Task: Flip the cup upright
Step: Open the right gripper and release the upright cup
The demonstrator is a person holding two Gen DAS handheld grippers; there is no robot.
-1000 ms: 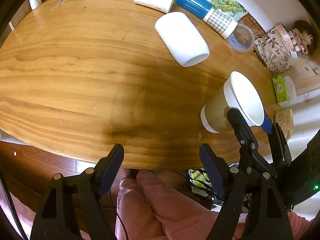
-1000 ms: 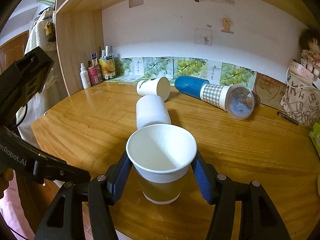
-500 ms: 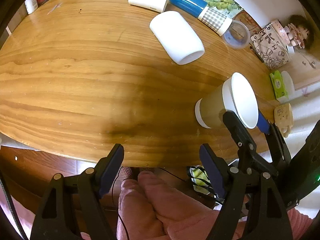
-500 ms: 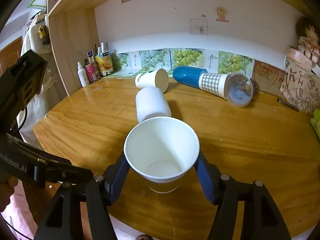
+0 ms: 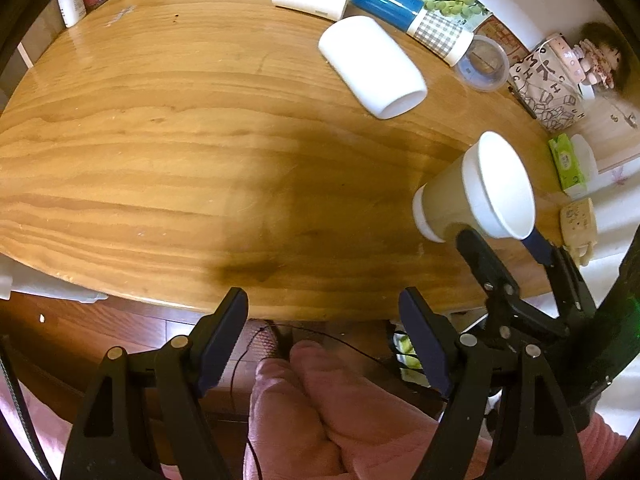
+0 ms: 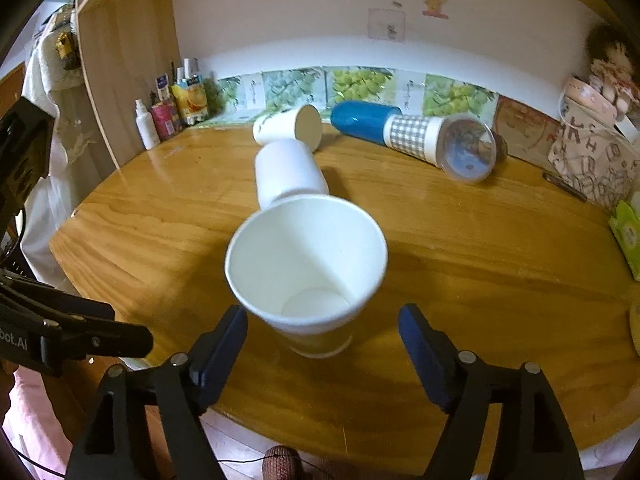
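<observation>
A paper cup (image 6: 308, 276) with a white rim and tan band stands upright on the wooden table (image 6: 480, 240) near its front edge; it also shows in the left wrist view (image 5: 476, 192). My right gripper (image 6: 322, 340) is open, its blue-padded fingers (image 6: 222, 344) apart from the cup on both sides. In the left wrist view the right gripper (image 5: 500, 240) sits just behind the cup. My left gripper (image 5: 324, 336) is open and empty, off the table's front edge above a pink-sleeved lap.
A plain white cup (image 6: 286, 172) lies on its side mid-table, a printed paper cup (image 6: 288, 126) and a blue-and-checked tumbler (image 6: 416, 138) lie behind it. Bottles (image 6: 168, 120) stand at the left shelf wall. A patterned bag (image 6: 596, 160) and green packet (image 6: 626, 236) sit right.
My right gripper has opened and drawn back from the cup, which now stands free on the table. The left gripper has shifted slightly and stays open.
</observation>
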